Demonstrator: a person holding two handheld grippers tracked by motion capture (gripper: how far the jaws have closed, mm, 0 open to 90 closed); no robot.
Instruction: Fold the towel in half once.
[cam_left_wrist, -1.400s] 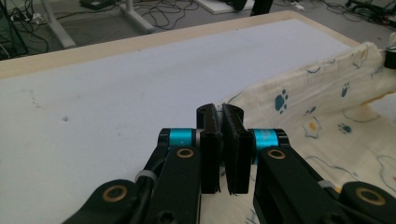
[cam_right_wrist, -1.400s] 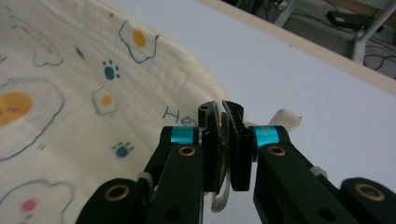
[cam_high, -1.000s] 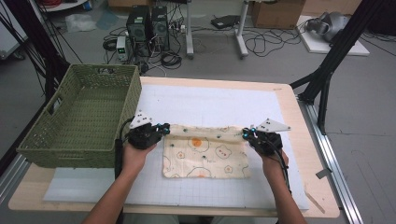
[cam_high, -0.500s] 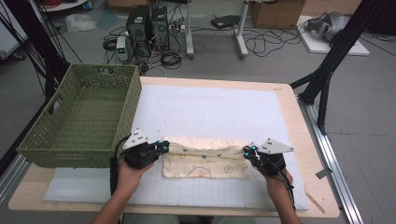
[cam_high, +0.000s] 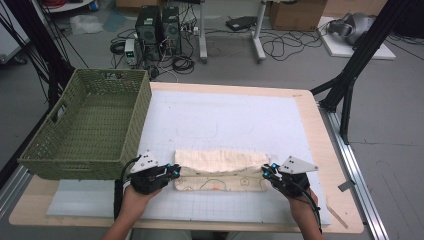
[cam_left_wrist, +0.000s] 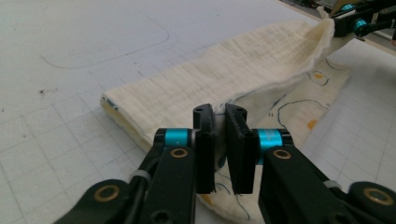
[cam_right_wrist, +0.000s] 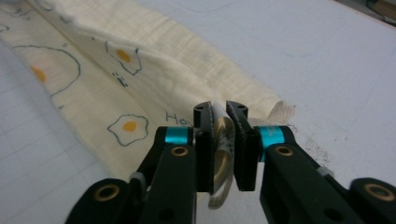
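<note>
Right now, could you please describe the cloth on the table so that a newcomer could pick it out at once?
On the white mat, right of the green basket, lies a cream cloth folded into a long strip near the front edge. It has fried-egg drawings, and the left gripper and right gripper flank its two ends.

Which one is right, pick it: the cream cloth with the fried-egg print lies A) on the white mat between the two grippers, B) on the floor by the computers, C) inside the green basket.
A: the cloth lies folded on the white mat, its ends at the left gripper and the right gripper, beside the green basket.
</note>
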